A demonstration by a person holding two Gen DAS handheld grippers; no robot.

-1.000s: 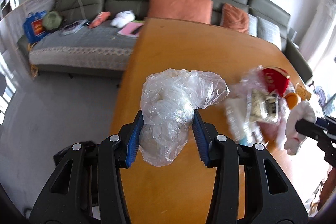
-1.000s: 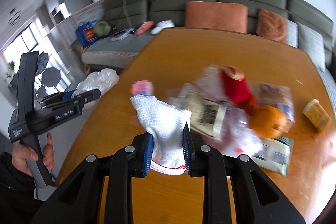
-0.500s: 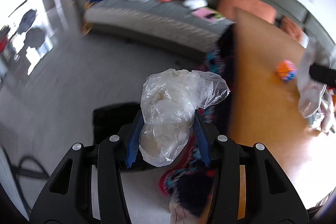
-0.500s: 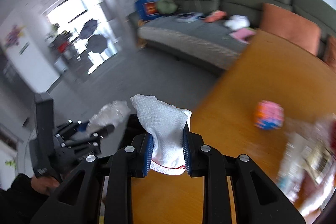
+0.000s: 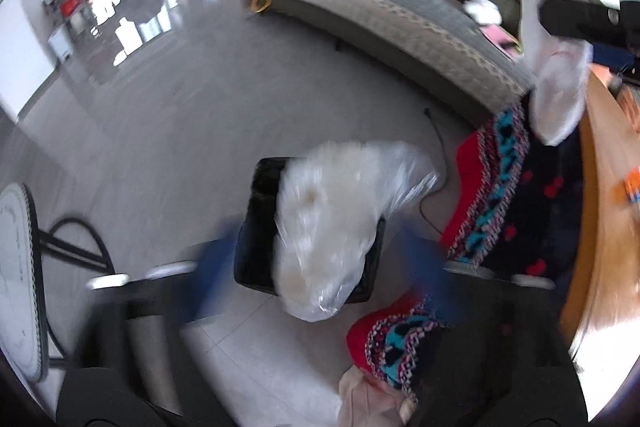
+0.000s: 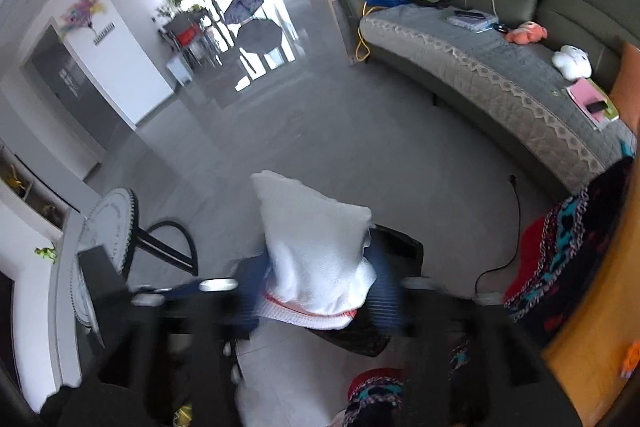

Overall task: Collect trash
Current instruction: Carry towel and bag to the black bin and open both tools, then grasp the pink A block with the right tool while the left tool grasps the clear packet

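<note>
Our left gripper [image 5: 316, 267] points steeply down at the grey tiled floor [image 5: 168, 131], its blurred blue fingers [image 5: 208, 267] opening well apart. The crumpled clear plastic bag [image 5: 336, 223] sits between them, touching neither pad as far as we can tell, directly over the black rectangular bin [image 5: 256, 227] on the floor. Our right gripper [image 6: 316, 291] is also opening; the white knitted cloth with a red-striped hem [image 6: 316, 251] lies between its blue pads, and through the blur we cannot tell whether they still press on it. The cloth hangs above the near-left part of the same bin [image 6: 400, 247]. The orange wooden table [image 5: 600, 211] runs along the right, the grey-green sofa [image 6: 520, 27] far behind.
</note>
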